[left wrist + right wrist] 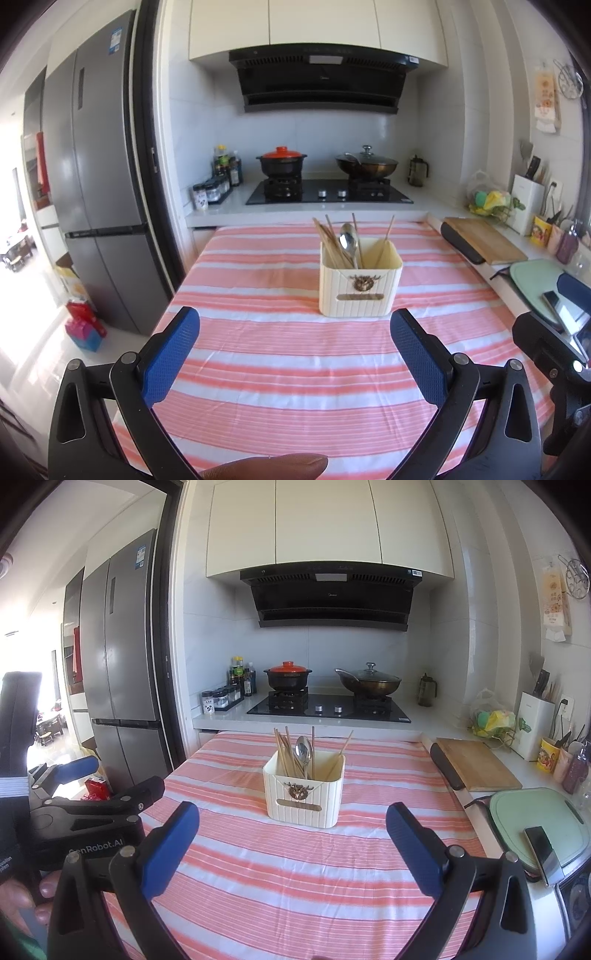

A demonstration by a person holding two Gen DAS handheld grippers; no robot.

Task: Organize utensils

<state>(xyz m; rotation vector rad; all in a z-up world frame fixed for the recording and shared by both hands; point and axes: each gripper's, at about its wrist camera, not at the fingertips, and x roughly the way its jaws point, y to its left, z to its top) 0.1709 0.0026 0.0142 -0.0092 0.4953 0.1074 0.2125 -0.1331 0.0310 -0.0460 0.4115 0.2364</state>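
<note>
Both grippers, left gripper (295, 328) and right gripper (291, 821), spread wide and holding nothing; cream ribbed plastic utensil holder (360, 291) with wooden chopsticks (327, 240) and a metal spoon (349, 236) sits mid-frame.

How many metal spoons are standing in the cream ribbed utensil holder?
1 visible: a shiny metal spoon stands bowl-up among the wooden chopsticks in the cream ribbed utensil holder; others could be hidden.

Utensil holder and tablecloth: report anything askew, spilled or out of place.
Nothing stands out. The cream utensil holder stands upright on the striped tablecloth, with the chopsticks and spoon inside. Nothing is spilled or loose on the cloth.
</note>
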